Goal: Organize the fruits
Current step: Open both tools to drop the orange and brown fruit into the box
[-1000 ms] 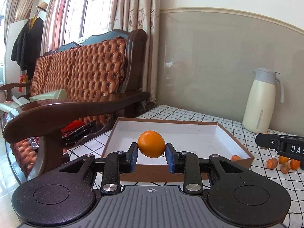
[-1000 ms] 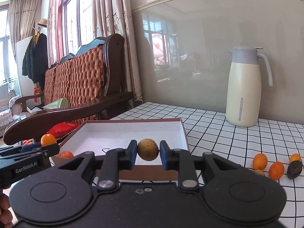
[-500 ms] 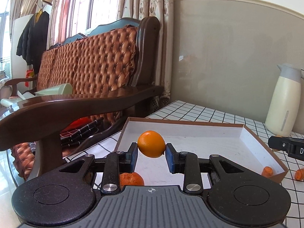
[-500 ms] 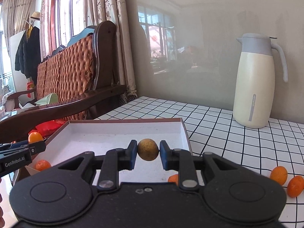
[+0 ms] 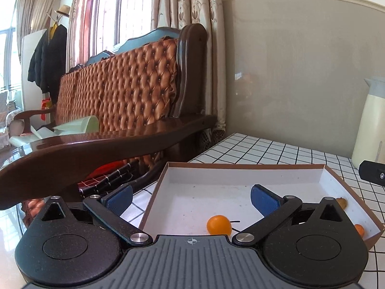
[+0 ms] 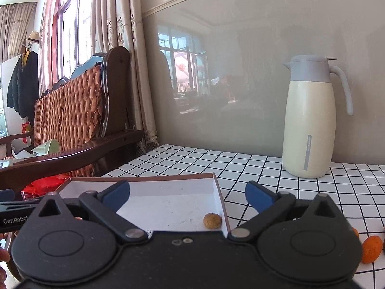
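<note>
A cream jug [image 6: 310, 125] with a grey lid and handle stands upright on the checked tabletop [image 6: 252, 166], close to the grey wall. A wooden sofa [image 5: 125, 101] with tufted brown cushions sits beside the tabletop, beige curtains [image 5: 182, 2] behind it. A dark coat [image 5: 48, 57] and a straw hat [image 5: 63, 10] hang farther back.

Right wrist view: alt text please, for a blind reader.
The right gripper, its jaws having just opened wide, hovers over a shallow white-lined box where a small brown fruit lies by the right wall. Behind, a cream thermos jug stands on the checked tablecloth.
</note>
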Available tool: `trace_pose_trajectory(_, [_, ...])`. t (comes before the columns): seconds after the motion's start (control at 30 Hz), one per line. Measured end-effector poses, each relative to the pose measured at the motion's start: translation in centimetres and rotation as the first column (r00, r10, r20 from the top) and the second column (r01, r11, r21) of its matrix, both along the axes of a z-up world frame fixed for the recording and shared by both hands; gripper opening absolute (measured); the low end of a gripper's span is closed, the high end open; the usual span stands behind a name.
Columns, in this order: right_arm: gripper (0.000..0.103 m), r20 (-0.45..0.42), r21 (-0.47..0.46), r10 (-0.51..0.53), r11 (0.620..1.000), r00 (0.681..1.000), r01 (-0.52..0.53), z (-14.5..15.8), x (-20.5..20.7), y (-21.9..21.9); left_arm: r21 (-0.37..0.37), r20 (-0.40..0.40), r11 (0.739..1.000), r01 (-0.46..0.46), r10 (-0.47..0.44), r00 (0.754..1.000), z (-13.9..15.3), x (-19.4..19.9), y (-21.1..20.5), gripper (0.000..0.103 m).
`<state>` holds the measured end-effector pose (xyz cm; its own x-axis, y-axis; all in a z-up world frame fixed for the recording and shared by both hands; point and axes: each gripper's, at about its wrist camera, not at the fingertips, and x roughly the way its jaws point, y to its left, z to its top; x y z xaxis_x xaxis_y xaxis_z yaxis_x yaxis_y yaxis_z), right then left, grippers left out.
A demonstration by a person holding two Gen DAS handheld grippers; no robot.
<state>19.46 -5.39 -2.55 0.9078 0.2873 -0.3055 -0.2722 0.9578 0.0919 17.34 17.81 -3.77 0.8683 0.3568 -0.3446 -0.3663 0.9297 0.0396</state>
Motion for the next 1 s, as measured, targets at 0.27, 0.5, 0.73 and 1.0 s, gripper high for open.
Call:
trace_pose_trajectory(0.27, [0.097, -0.023, 0.018, 0.001, 1.0, 1.0, 0.0, 0.9, -1.5, -0.6, -0.012, -0.008, 1.0, -0.001, 0.001, 1.0, 0.9, -2.2, -0.7, 0.103])
trace_pose_trajectory(0.5, [0.097, -0.019, 0.013, 0.004, 1.0, 1.0, -0.003, 2.0, -3.7, -1.3, -0.018, 0.008, 1.0, 0.01, -0.01, 1.0, 2.3, -4.4, -1.7, 0.103])
trace_pose_trajectory(0.73, [0.097, 0.008, 0.024, -0.022, 0.999, 1.0, 0.022, 3.1, -6.6, -3.4, 0.002, 0.032, 0.998, 0.064, -0.064, 0.997, 3.9, -6.3, -4.0, 0.103])
trace_pose_trajectory(1.0, [0.097, 0.027, 0.02, -0.102, 0.995, 0.994, 0.101, 3.1, -9.2, -7.8, 0.005, 0.046, 0.985, 0.174, -0.175, 0.984, 4.3, -7.0, -8.7, 0.103])
